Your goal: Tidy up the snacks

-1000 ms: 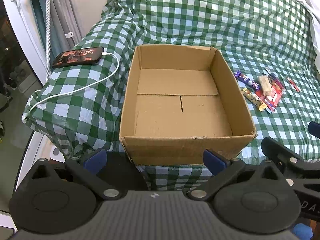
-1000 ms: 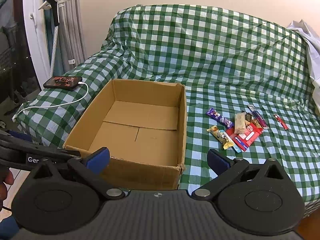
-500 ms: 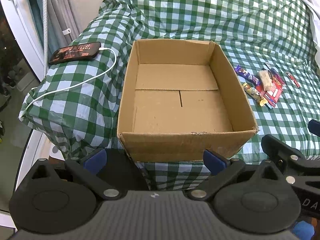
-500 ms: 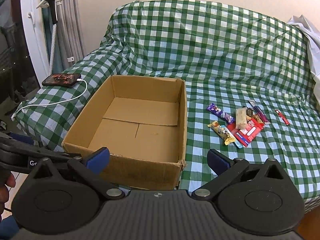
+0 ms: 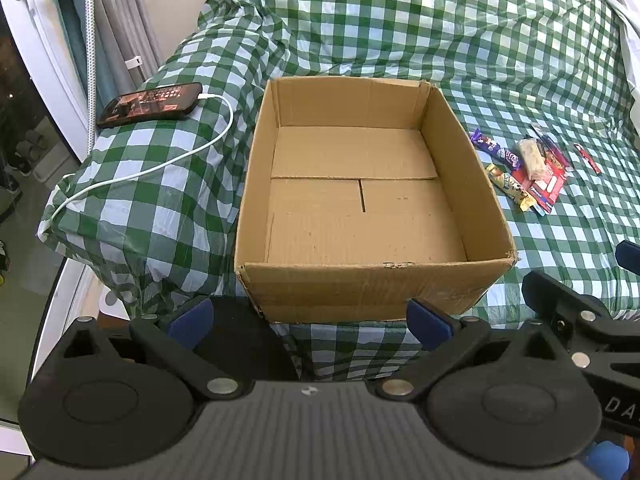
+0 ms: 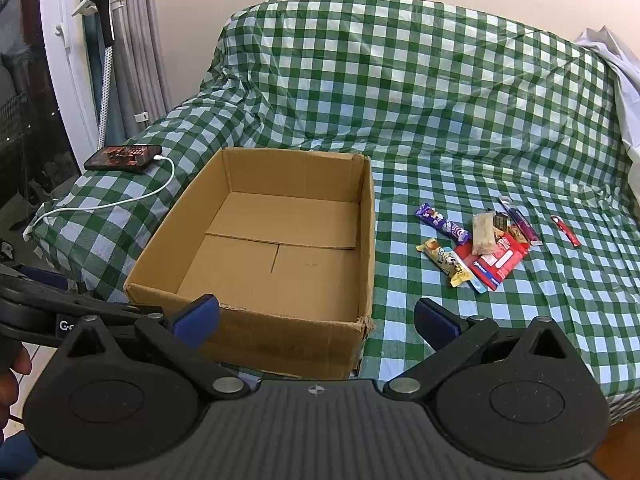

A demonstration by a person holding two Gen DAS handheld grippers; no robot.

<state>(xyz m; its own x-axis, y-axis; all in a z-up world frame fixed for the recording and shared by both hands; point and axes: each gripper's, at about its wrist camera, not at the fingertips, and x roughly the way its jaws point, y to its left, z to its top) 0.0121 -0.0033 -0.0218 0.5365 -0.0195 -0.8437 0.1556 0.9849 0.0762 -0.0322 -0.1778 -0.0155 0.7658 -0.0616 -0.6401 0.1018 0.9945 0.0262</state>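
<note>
An open, empty cardboard box sits on the green checked cover. A small pile of snack bars lies to its right: a purple bar, a yellow bar, a pale bar on a red pack, and a thin red stick further right. My left gripper is open and empty in front of the box's near wall. My right gripper is open and empty at the box's near right corner, well short of the snacks.
A phone with a white charging cable lies on the cover left of the box. The cover's front edge drops off just before the grippers. A curtain and a white stand are at the far left. White cloth is at the far right.
Both grippers have lifted and eased forward a little, so the box and snacks sit lower in the views. Nothing on the cover has moved. Both jaws stay open.
</note>
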